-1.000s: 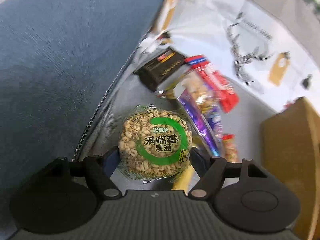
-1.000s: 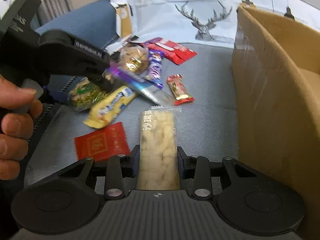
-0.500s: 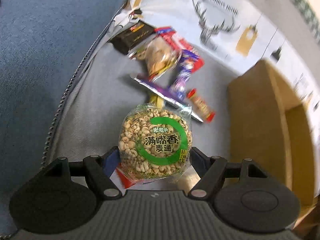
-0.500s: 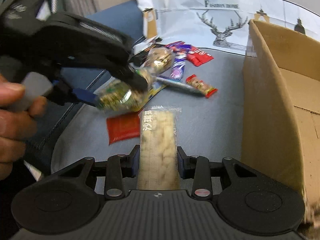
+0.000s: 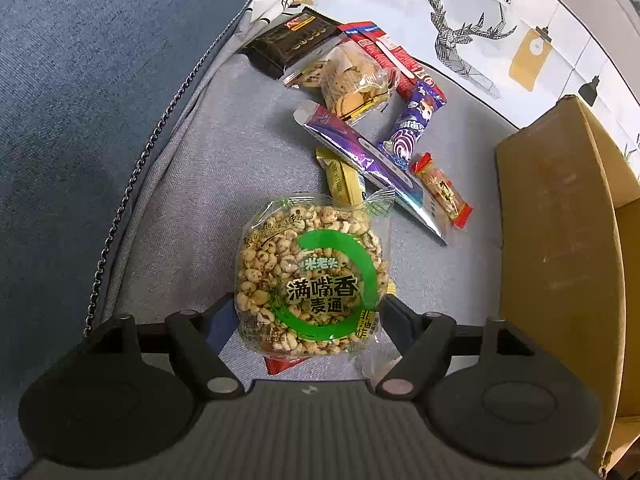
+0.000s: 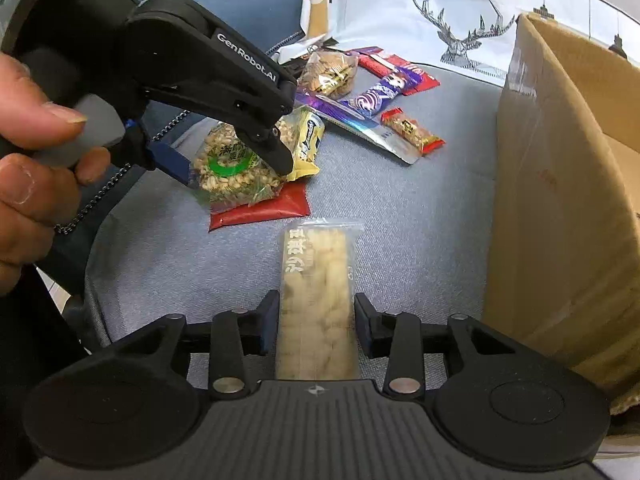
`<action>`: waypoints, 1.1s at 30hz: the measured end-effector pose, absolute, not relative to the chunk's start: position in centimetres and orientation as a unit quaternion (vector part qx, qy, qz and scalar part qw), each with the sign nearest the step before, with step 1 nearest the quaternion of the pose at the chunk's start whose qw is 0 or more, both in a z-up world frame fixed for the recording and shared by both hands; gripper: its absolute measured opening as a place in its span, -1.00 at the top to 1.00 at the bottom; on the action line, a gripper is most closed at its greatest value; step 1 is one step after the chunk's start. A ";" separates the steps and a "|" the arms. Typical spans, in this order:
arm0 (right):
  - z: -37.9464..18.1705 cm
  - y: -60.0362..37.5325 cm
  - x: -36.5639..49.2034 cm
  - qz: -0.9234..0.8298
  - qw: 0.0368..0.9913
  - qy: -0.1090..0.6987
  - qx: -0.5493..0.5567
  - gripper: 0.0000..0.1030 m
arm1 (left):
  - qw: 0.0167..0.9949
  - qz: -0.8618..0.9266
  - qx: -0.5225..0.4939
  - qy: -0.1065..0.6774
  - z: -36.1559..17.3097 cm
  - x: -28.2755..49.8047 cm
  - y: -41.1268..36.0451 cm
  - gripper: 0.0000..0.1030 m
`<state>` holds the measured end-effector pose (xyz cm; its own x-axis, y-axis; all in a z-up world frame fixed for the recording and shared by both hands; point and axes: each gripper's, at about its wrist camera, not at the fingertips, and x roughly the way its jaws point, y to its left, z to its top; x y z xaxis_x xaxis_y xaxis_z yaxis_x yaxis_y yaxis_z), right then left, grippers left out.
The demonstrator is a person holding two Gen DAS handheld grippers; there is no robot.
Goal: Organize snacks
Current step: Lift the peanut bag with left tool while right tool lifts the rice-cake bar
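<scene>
Green-ringed puffed-grain pack [image 5: 312,280] clamped in left claw [image 5: 308,320]

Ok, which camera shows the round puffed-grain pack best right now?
Left wrist: the round puffed-grain pack fills the centre, label readable, clamped in the left gripper. The right wrist view shows it smaller, partly hidden by that gripper's finger, above the red packet.

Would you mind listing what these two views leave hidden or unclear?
- Cardboard box interior: both views, hidden by its near wall and the frame edge.
- Red packet: label covered by the puffed-grain pack in the left tool.
- Pastry bar in the right tool: near end hidden behind the tool body.
</scene>
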<state>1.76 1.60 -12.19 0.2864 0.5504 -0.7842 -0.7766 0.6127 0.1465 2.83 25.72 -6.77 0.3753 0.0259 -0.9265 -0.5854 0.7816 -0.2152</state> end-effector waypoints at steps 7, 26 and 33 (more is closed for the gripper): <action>-12.5 1.8 1.8 0.417 0.791 0.427 -0.134 0.14 | 0.781 0.197 -0.281 0.521 -6.9 3.0 25.9 -0.63; -12.5 1.9 1.6 0.420 0.791 0.422 -0.141 0.14 | 0.781 0.200 -0.291 0.515 -6.9 2.9 26.2 -0.66; -12.6 2.0 1.3 0.422 0.791 0.417 -0.150 0.14 | 0.782 0.203 -0.291 0.512 -6.9 2.9 26.3 -0.66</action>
